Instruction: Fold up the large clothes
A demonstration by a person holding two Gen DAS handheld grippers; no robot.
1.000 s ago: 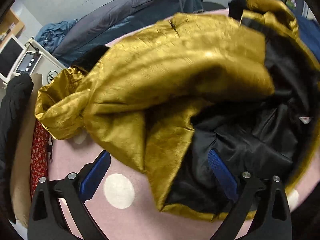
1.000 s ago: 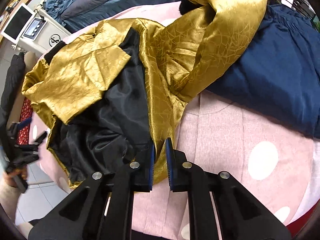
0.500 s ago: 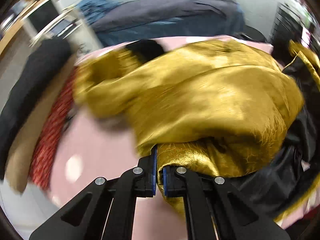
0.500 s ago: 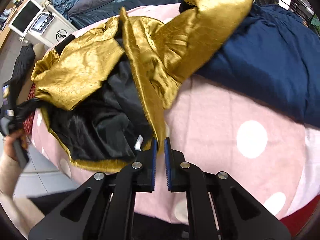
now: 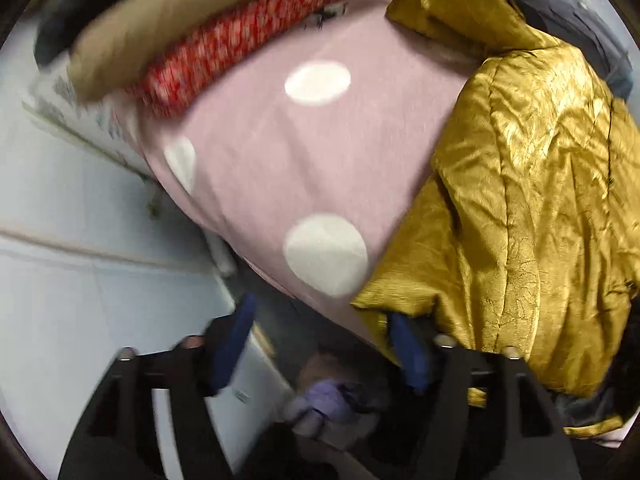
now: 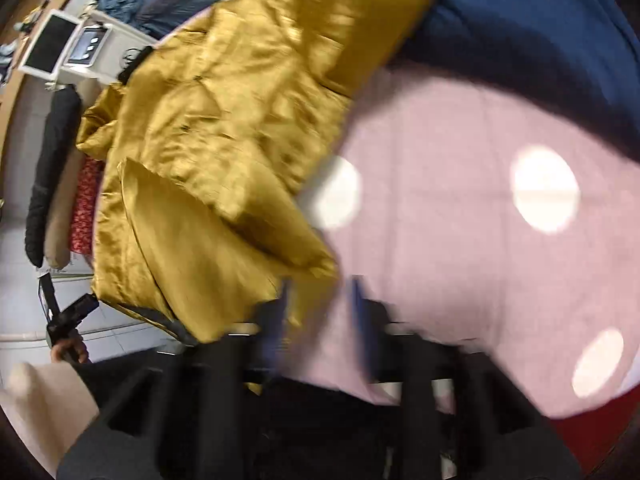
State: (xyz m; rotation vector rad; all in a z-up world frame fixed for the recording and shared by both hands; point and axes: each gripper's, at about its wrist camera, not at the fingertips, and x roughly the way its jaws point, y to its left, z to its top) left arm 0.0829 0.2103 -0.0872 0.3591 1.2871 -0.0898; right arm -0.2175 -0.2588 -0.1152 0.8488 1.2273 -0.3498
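The gold satin jacket [image 6: 208, 168] lies bunched on the pink dotted cover [image 6: 460, 208] of the bed, shiny side up, a flap folded over its near half and a sleeve running up toward the dark blue garment [image 6: 540, 20] at the far edge. In the left wrist view the same jacket [image 5: 532, 200] sits at the right, its lower hem drooping over the bed's near edge, with a sliver of black lining peeking out low down.

Both tongs are letting go. The right tongs [image 6: 320, 308] are spreading, with the jacket's near corner just beside the left pad and, as far as the blur lets me judge, nothing pinched between them. The left tongs [image 5: 320, 344] are spreading too — the right pad sits against the hem's underside, the gap itself showing only floor and a shoe.

The step in hand looks like releasing after laying one half over the other. To do it well, open fully before pulling away, so the slippery satin is not dragged out of its fold — then draw each hand back along the cloth's own plane, not upward. Next, the overhanging hem needs bringing onto the bed, and the long sleeve tucking inward, before any further fold. Grip through both satin and lining, or the layers will slide apart.
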